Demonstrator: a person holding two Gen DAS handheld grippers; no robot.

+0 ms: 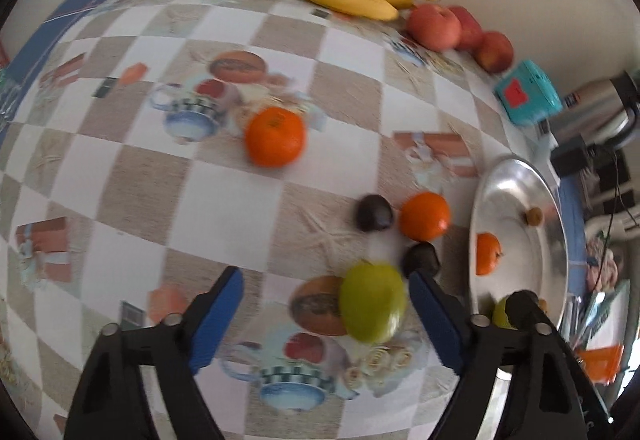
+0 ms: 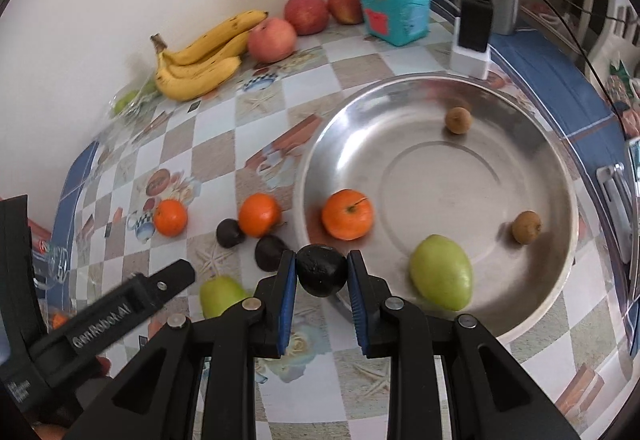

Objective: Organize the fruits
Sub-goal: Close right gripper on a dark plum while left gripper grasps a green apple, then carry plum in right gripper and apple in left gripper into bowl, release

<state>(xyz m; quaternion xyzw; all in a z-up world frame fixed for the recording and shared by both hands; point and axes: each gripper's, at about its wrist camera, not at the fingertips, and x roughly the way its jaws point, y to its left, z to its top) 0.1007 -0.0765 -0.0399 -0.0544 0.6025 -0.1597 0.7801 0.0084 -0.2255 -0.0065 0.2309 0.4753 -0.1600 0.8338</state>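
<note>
- Metal bowl [image 2: 520,328], near the table's right edge, already holds an orange, a green fruit, two small brown ones.
- Right tongs [image 2: 321,272] clamp a dark fruit [image 2: 322,270] at the bowl's rim.
- Left tongs [image 1: 326,304] gape around a green fruit [image 1: 372,302], untouched; two oranges and two dark fruits remain.

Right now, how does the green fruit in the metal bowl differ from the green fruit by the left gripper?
The green fruit in the bowl lies inside the metal bowl, clear of both grippers. The other green fruit sits on the tablecloth outside the bowl, between the left gripper's open fingers, nearer one finger. Both look alike in colour and shape.
</note>
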